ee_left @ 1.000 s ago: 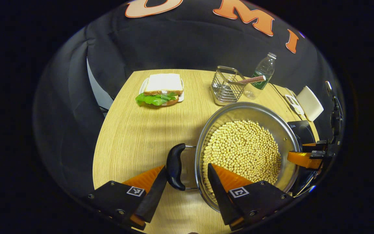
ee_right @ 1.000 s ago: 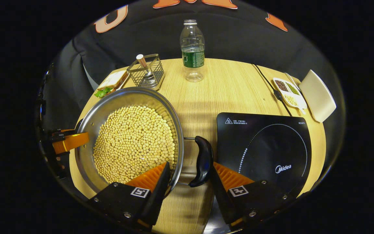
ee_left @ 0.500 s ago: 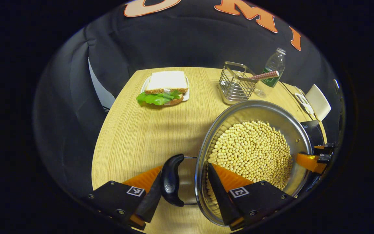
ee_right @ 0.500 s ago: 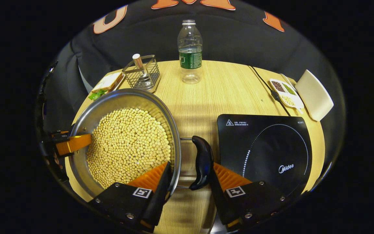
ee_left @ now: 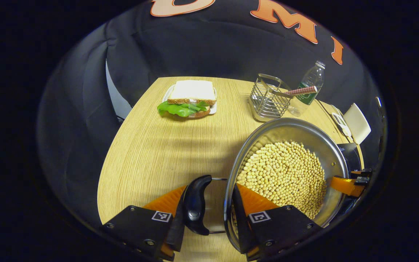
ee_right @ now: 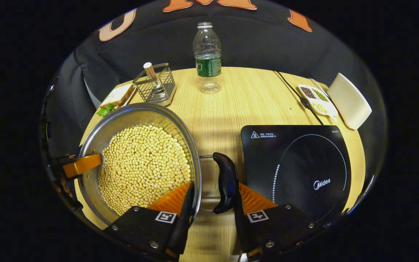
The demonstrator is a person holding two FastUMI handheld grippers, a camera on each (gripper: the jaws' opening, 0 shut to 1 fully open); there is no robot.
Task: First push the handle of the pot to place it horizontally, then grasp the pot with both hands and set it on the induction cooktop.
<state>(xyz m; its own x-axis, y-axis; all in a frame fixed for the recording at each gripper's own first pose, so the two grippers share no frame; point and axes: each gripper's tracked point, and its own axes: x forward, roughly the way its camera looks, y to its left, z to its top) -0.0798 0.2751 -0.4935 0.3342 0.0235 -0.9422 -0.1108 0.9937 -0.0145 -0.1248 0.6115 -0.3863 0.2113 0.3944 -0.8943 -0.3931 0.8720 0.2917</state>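
Steel pot (ee_right: 140, 160) of soybeans (ee_right: 144, 167) sitting on wooden table (ee_right: 246, 98), cooktop (ee_right: 296, 163) at its 3 o'clock. L gripper (ee_left: 209, 218) clamping pot's rim and black handle (ee_left: 195, 203); R gripper (ee_right: 211, 214) gripping opposite handle (ee_right: 226, 182) w/ rim. Sandwich (ee_left: 189, 98), wire rack (ee_right: 156, 85), bottle (ee_right: 206, 54) lining 12 o'clock edge.

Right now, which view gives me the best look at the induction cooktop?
The right gripper view: the cooktop lies nearly whole and unblocked, to the right of the pot. In the left gripper view only a dark corner of it peeks out behind the pot's far rim.
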